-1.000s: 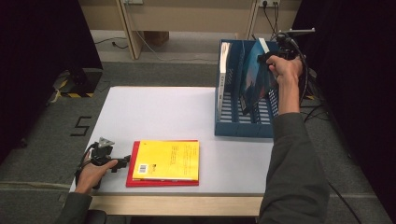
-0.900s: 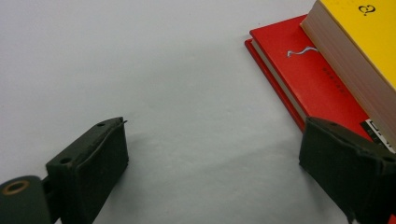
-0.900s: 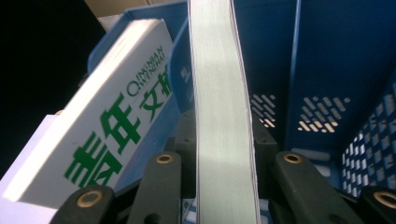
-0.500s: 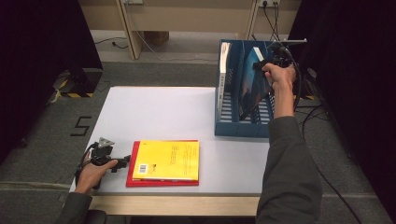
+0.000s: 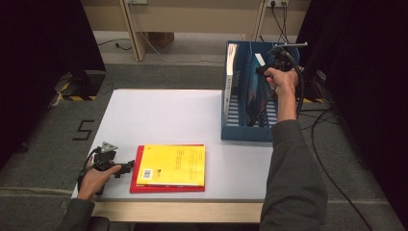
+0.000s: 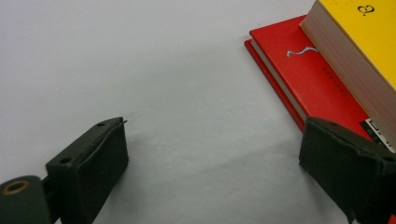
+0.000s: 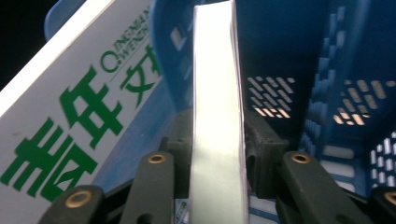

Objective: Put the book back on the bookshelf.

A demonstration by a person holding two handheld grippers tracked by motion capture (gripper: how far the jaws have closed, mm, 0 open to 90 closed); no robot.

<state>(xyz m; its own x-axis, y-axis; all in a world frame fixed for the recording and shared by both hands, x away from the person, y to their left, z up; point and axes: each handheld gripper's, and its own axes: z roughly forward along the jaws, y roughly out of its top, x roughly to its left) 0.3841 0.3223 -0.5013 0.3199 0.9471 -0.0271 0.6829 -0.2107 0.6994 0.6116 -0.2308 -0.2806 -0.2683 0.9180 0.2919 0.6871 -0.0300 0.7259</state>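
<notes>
- Two books already stand in the blue file rack (image 5: 231, 132) at upper right of the high view: a white-spined one (image 5: 231, 57) in the left slot and a dark-covered book (image 5: 253, 91) mid-rack, leaning. Right gripper (image 5: 263, 70) has it by the top edge.
- High view, lower left: left gripper (image 5: 126, 167) rests on the white table (image 5: 159, 115), just beside a yellow book (image 5: 172, 165) stacked on a red book (image 5: 135, 180). Judgement: approx. halfway; rack insertion nearly done, release pending, two books left to file.
- Left gripper view: jaws wide apart, nothing between them, bare table below. Red book (image 6: 317, 79) and yellow book (image 6: 359, 51) sit upper right, red cover close by the right-hand jaw; contact not clear. Page edges and stacking order read better here than from above.
- Right gripper view: right gripper (image 7: 218, 144) clamped on the dark-covered book's pale page edge (image 7: 217, 93), pads hard against both covers. White book with green lettering (image 7: 79, 121) at left, beyond a blue divider. Rack wall (image 7: 345, 93) at right. Clamp detail absent from the overhead; rack position on table absent here.
</notes>
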